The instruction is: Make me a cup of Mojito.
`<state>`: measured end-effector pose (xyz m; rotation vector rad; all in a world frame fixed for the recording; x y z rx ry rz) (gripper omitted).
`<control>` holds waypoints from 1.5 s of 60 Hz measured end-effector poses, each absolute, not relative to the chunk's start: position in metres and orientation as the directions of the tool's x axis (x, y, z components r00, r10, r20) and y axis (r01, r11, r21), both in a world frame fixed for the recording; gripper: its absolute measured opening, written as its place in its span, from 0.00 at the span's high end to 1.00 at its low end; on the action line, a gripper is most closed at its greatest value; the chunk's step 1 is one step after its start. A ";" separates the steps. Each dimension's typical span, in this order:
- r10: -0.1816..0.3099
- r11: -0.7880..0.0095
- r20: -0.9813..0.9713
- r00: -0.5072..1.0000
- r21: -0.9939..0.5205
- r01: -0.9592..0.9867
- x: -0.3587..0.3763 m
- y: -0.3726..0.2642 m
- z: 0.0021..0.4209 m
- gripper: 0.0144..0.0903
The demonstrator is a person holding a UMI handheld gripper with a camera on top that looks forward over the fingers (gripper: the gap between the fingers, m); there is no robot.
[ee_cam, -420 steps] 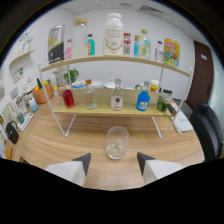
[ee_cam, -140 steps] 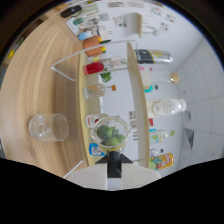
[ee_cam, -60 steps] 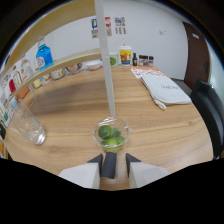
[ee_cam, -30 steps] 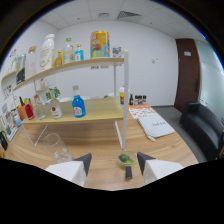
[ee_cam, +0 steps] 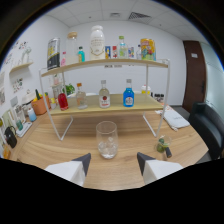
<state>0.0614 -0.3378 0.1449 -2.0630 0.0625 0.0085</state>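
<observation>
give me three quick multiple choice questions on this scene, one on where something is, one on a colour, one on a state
1. Where does the drinking glass stand?
A. on the top shelf
B. on the table just ahead of the tool's fingers
C. on the black chair

2. What colour is the liquid in the bottle on the lower shelf, right of the clear bottle?
A. blue
B. yellow
C. black

3. What state is the tool in?
A. shut on the glass
B. shut on a lime
C. open, holding nothing

Answers:
1 B, the glass sits on the wooden table in front of the shelf rack, just beyond the gap between the fingers.
2 A, that bottle is plainly blue.
3 C, the two fingers stand apart with nothing between them.
</observation>
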 end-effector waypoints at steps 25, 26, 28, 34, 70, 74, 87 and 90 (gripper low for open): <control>-0.020 -0.394 -0.031 0.999 -0.918 -0.036 0.034 -0.253 0.214 0.06; -0.015 -0.391 -0.031 0.999 -0.920 -0.035 0.034 -0.248 0.216 0.05; -0.007 -0.381 -0.032 0.999 -0.924 -0.032 0.033 -0.235 0.221 0.06; 0.003 -0.376 -0.026 1.000 -0.926 -0.024 0.035 -0.200 0.225 0.09; 0.009 -0.434 -0.025 1.000 -0.901 -0.019 0.037 -0.113 0.188 0.72; 0.012 -0.434 -0.027 1.000 -0.901 -0.019 0.037 -0.114 0.189 0.73; 0.025 -0.431 -0.046 0.999 -0.902 -0.031 0.036 -0.127 0.198 0.74; 0.014 -0.419 -0.041 0.999 -0.908 -0.031 0.039 -0.133 0.205 0.74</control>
